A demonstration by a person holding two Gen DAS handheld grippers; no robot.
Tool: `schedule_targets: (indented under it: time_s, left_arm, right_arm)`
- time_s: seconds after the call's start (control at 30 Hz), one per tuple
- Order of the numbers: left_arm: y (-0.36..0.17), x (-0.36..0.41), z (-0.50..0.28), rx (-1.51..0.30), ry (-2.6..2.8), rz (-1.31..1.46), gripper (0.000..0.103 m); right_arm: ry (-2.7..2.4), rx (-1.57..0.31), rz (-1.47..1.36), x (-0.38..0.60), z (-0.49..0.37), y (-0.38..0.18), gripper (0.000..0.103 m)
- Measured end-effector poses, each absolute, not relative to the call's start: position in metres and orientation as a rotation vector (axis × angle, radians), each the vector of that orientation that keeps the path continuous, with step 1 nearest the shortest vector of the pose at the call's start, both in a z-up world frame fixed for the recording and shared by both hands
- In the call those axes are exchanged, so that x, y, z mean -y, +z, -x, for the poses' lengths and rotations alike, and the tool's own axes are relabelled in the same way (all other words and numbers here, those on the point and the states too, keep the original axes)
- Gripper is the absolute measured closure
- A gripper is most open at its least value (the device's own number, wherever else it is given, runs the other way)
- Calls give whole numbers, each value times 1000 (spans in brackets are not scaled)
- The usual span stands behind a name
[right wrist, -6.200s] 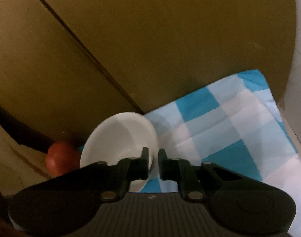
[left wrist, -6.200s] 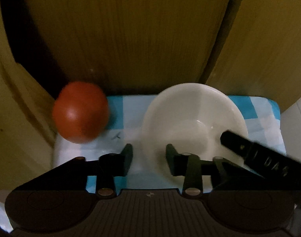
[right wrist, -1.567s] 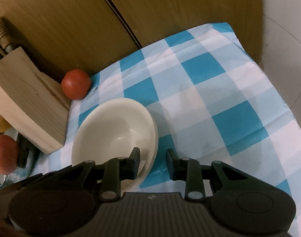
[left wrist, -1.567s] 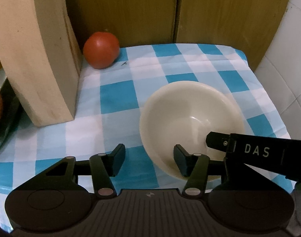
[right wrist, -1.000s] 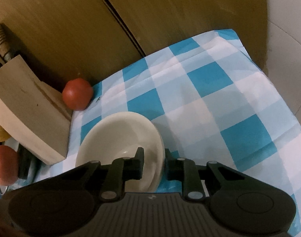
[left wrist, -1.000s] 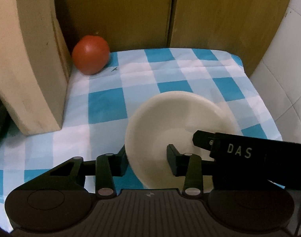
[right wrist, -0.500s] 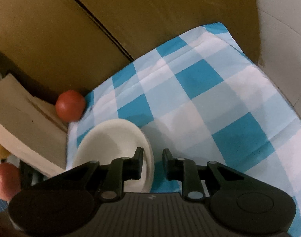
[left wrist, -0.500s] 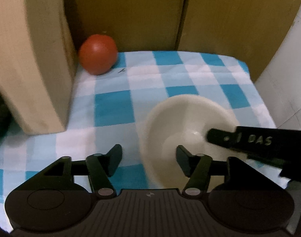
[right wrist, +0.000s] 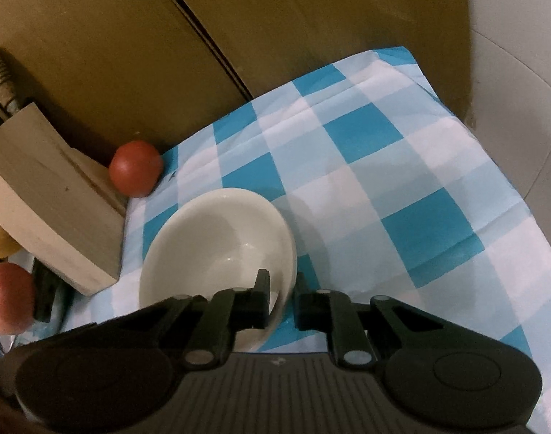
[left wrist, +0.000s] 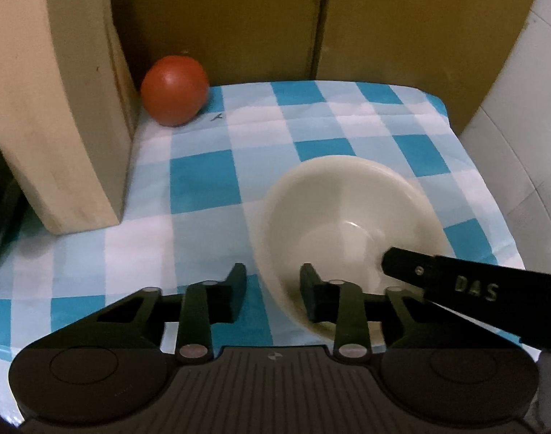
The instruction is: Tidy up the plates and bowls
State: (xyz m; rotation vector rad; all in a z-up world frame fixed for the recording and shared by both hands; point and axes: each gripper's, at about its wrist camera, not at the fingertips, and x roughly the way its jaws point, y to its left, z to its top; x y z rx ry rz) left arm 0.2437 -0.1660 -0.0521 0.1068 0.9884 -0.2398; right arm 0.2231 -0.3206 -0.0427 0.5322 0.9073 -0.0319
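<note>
A cream bowl (left wrist: pixel 347 209) stands on the blue checked cloth (left wrist: pixel 203 181). My left gripper (left wrist: pixel 273 289) straddles its near-left rim, one finger inside and one outside. Its jaws are closing, and a sliver of cloth still shows between the outer finger and the bowl's wall. In the right wrist view my right gripper (right wrist: pixel 281 293) is shut on the bowl's (right wrist: pixel 217 238) near-right rim, inner finger in the bowl, outer finger against the wall. A right finger (left wrist: pixel 438 278) marked DAS reaches into the bowl in the left wrist view.
A red tomato (left wrist: pixel 174 90) lies at the back by a wooden block (left wrist: pixel 58 126). Wooden cabinet doors (left wrist: pixel 384 18) close off the back, and a white wall (left wrist: pixel 521 144) the right. A red apple (right wrist: pixel 8 296) sits left of the block.
The left jaws spread wide half a second ago and have since narrowed around the bowl's rim. The right jaws have tightened on the opposite rim. The bowl has barely shifted on the cloth.
</note>
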Motion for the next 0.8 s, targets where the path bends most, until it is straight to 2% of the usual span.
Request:
schedule_targets:
  time_s: [0.13, 0.8]
  left_arm:
    - [-51, 169, -245, -988, -240, -103, 73]
    - [-26, 166, -227, -912, -206, -84, 73]
  right_arm:
    - [-30, -903, -563, 324, -226, -44, 91]
    - [-5, -836, -539, 312, -211, -11, 91]
